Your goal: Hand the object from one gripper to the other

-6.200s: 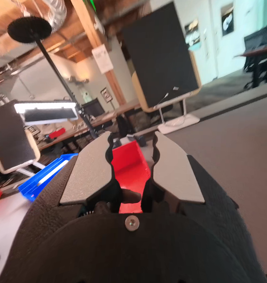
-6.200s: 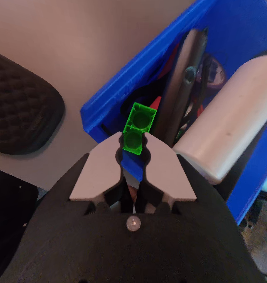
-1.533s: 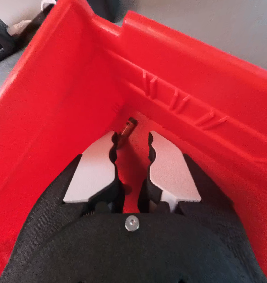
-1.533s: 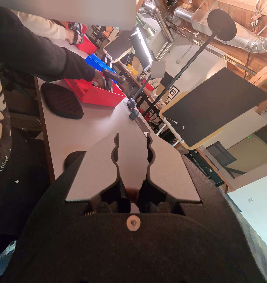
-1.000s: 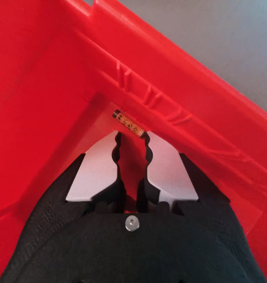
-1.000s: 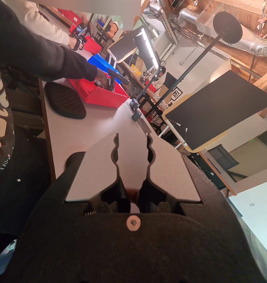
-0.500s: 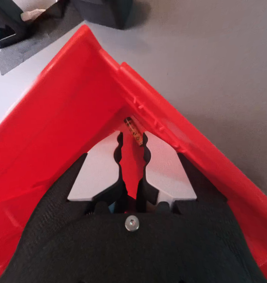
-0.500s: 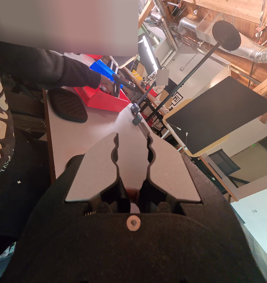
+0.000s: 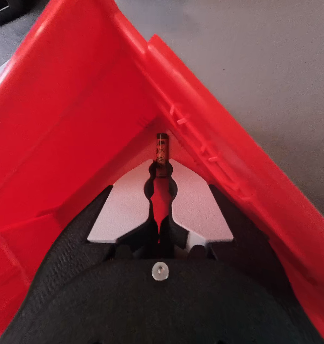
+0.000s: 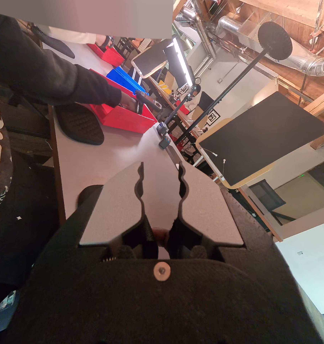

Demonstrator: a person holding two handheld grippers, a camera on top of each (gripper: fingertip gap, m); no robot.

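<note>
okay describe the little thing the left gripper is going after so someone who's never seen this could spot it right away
Look into the big red bin on the grey table, down at the inside corner where two walls meet. There a small battery points into the corner, its near end pinched between the tips of the left gripper. It is the only orange-and-black, printed cylinder against plain red plastic.

Inside a corner of the red plastic bin (image 9: 68, 104), which sits on a grey tabletop (image 9: 259, 46), the left gripper (image 9: 161, 164) has its grey-faced, wavy-edged fingertips (image 9: 177, 168) pinched on the near end of a small orange-and-black cylindrical battery (image 9: 162, 149) pointing away toward the corner
</note>
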